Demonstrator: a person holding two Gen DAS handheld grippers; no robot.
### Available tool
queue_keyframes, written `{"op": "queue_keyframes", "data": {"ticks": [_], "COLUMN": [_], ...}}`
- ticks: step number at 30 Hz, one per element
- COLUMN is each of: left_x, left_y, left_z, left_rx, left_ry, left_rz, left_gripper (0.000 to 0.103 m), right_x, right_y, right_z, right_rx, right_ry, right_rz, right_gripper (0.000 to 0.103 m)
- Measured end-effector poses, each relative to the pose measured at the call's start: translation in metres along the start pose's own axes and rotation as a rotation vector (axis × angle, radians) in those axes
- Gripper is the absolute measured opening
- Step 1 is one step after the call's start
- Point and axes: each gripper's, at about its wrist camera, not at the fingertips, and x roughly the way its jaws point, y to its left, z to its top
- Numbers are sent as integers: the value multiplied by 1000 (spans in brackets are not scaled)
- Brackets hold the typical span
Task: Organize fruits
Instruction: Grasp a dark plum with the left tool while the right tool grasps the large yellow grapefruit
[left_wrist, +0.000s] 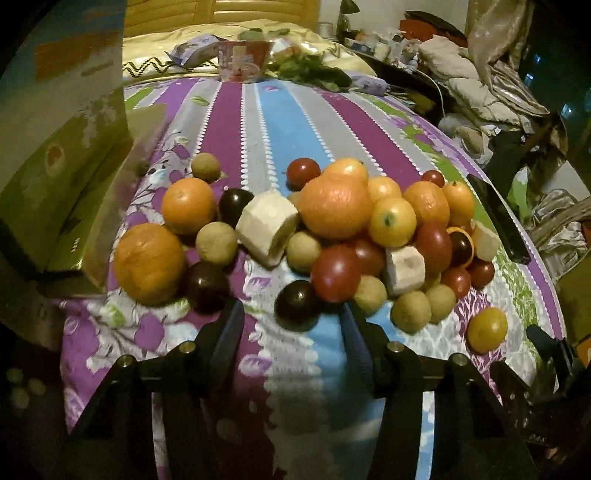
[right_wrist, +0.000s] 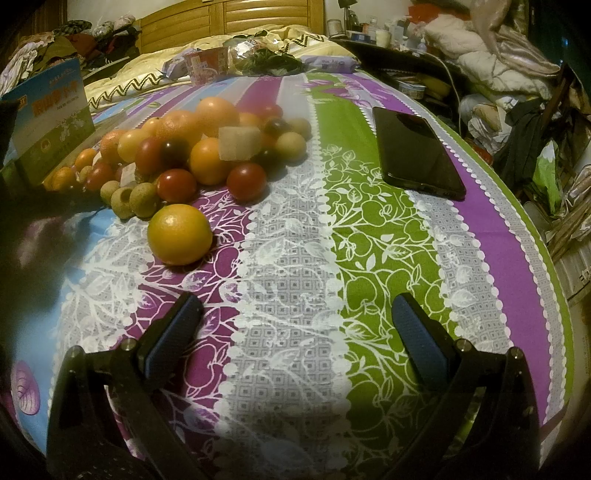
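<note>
Four large oranges sit in the fruit pile (left_wrist: 332, 236) on the striped bedspread (left_wrist: 258, 122): the biggest orange (left_wrist: 335, 207) at the middle, another orange (left_wrist: 149, 263) at the pile's left edge. Three pale cut sugarcane chunks follow, the largest chunk (left_wrist: 266, 229) just left of the big orange. About five smaller yellow-orange kumquat-like fruits come next; one stray yellow fruit (right_wrist: 180, 235) lies apart from the heap on its near right side. Red cherry tomatoes number about seven, dark purple ones about five, and tan longans about eight, though blur and overlap make the small counts uncertain. One black phone (right_wrist: 417, 155) lies well right of the pile, and one printed carton (left_wrist: 66, 206) stands at its left.

Left gripper (left_wrist: 291, 317) hangs at the pile's near edge, its jaws half apart with nothing pinched; a dark tomato (left_wrist: 297, 305) lies just beyond the fingertips, by the right finger. Right gripper (right_wrist: 295, 314) spreads wide over bare cloth, empty, with the stray yellow fruit ahead and to its left, the heap farther off
</note>
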Motion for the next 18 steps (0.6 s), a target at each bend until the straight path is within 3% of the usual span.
{"op": "queue_keyframes", "data": {"ticks": [3, 4, 12, 16, 18], "left_x": [-1, -3, -38, -35, -35], "left_y": [-2, -1, -1, -1, -2], "left_z": [-3, -4, -34, -53, -54], "left_rx": [13, 9, 24, 31, 30], "left_ry": [3, 5, -17, 21, 3], "left_rz": [16, 14, -23, -18, -17], "left_gripper": [37, 23, 23, 24, 24], "right_x": [0, 0, 0, 0, 0], "right_y": [0, 0, 0, 0, 1], "right_z": [0, 0, 0, 0, 0], "right_rx": [0, 0, 0, -1, -1], "right_ry": [0, 0, 0, 0, 0], "right_rz": [-1, 0, 0, -1, -1], "right_gripper": [103, 103, 103, 103, 103]}}
